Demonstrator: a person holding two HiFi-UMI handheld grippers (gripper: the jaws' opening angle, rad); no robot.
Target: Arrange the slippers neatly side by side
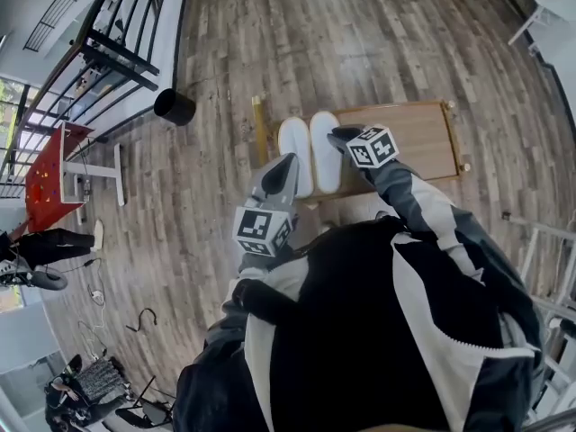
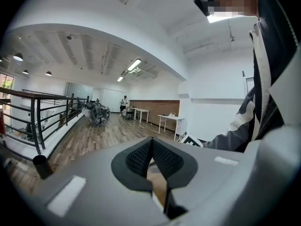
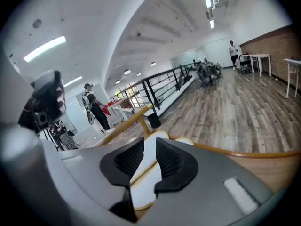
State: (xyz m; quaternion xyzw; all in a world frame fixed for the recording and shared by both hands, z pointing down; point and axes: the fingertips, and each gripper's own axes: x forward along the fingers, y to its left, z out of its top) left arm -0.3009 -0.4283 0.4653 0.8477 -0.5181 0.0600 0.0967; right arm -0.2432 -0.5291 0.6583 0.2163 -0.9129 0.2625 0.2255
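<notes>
Seen at the left end of the tabletop [image 1: 423, 138]: left slipper [image 1: 295, 156] and right slipper [image 1: 325, 151], both white, lying flank to flank, toes toward the tabletop's far edge and roughly level. Cannot tell whether touching or barely apart. Looks close to done, judging by the lie of the pair.

Left gripper [image 1: 284, 167]: over the tabletop's near left corner, jaws pressed together on nothing. Right gripper [image 1: 340, 136]: above the tabletop a little further in from its left edge, jaws apart and gripping nothing, with the white slippers showing through the gap in the right gripper view.

Main hazard: clipping a slipper while drawing away.
- Sweeping the closed left jaws low across the tabletop's left end would likely catch the left slipper's heel and skew it.
- Dipping the open right jaws would risk hooking the right slipper's edge and dragging it out of line.

Probably light, soft footwear, apt to slide on smooth wood at a slight touch. Also worth minding: raised rail [image 1: 261, 133] along the tabletop's left edge. A shove that way could tip the left slipper up against it. Safest to lift straight up first, then withdraw toward the tabletop's near side.
</notes>
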